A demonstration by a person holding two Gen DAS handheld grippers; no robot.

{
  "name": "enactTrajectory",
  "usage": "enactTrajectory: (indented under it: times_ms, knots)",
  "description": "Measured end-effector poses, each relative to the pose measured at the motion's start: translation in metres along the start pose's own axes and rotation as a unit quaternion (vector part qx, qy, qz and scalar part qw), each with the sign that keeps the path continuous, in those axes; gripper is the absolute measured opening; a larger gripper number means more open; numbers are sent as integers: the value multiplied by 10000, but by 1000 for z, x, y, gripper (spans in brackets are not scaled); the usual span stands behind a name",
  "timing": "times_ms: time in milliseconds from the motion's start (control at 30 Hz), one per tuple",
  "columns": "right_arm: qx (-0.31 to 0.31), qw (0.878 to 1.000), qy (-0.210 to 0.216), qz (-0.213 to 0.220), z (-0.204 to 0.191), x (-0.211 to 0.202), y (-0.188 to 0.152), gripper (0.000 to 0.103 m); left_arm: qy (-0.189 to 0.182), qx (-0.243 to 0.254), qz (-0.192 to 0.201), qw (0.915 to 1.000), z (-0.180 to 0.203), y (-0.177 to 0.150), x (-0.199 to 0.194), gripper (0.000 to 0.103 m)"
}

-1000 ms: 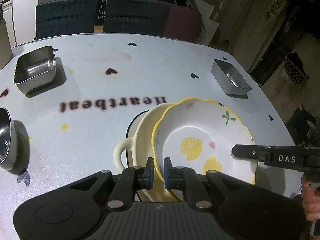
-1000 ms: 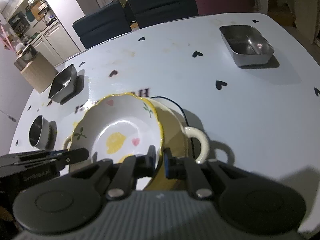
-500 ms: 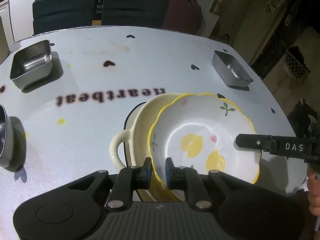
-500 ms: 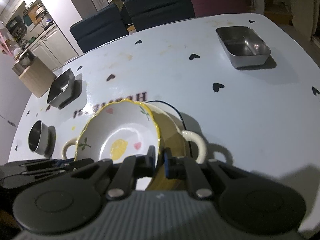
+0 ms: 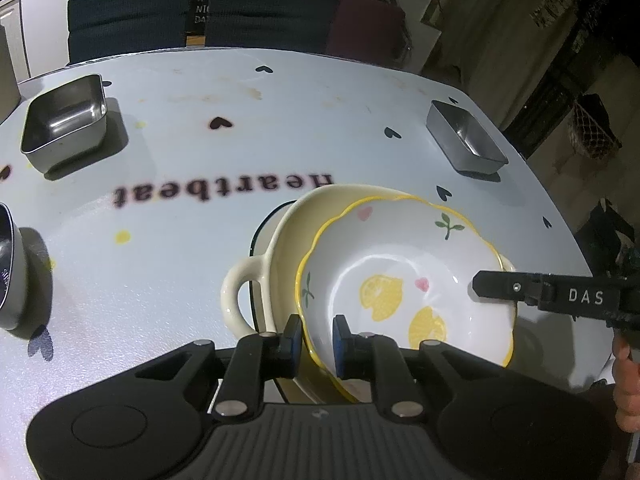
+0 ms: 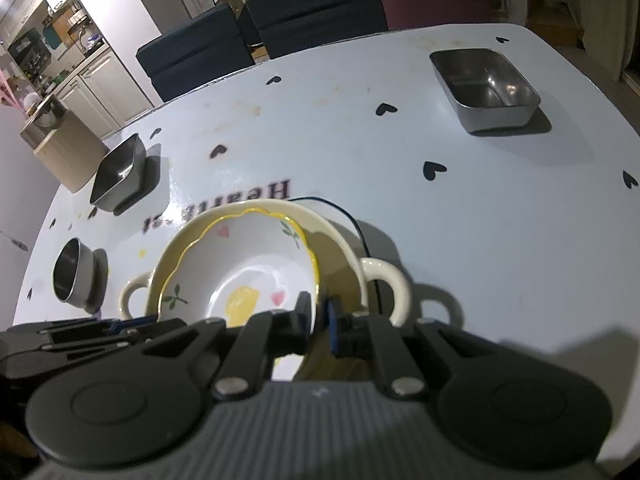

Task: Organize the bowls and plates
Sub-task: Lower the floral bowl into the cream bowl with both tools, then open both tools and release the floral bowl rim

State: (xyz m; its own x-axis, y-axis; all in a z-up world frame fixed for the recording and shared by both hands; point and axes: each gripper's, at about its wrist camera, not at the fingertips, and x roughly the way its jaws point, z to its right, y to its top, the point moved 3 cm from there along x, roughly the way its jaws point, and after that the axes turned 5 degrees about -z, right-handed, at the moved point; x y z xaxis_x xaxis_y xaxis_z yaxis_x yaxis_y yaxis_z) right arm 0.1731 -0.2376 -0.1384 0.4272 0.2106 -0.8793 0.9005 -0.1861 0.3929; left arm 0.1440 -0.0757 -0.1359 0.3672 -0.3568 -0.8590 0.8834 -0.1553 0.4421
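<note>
Left gripper [image 5: 316,334] pinching the near rim of the lemon bowl [image 5: 400,280], right gripper [image 6: 318,318] clamped on its opposite rim; white, scalloped yellow edge, lemons, pink hearts and green sprigs, nested tilted in the cream two-handled bowl [image 5: 280,248] at the near middle of the table [image 5: 280,120]. Bare tabletop all around, with square steel tin [image 5: 64,124], rectangular steel tray [image 5: 464,142] and round steel cup [image 6: 74,276] well apart, table edge close on the right. Dark-rimmed piece under the cream bowl mostly hidden, hard to make out.
</note>
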Motion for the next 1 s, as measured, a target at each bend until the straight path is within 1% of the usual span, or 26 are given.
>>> enactTrajectory:
  times_ms: [200,300,700,833,900,933,1000]
  knots:
    - [37,9999,-37,-99,0,3,1,7,16,-21,98,9999,-2,2,-4,17]
    - [-11,10000,-91,-37,0,2,3,7,6,-38,138,9999,-2,3,-5,21]
    - [-43,9999,-100,-9,-2,1,2,6,-5,-46,163,9999,-1,2,-7,21]
    - [-1,10000,-62,-52,-1,2,2,8,-76,-121,155,9998,-4,3,-8,21]
    - [12,9999,-26,-100,0,4,3,10,-84,-119,162,9998,-4,3,-8,21]
    - [13,9998,-21,-175,-1,6,3,12,-87,-119,173,9997,-4,3,-9,21]
    - [78,9993,-35,-364,0,13,1,12,-103,-131,197,9997,-5,3,-11,21]
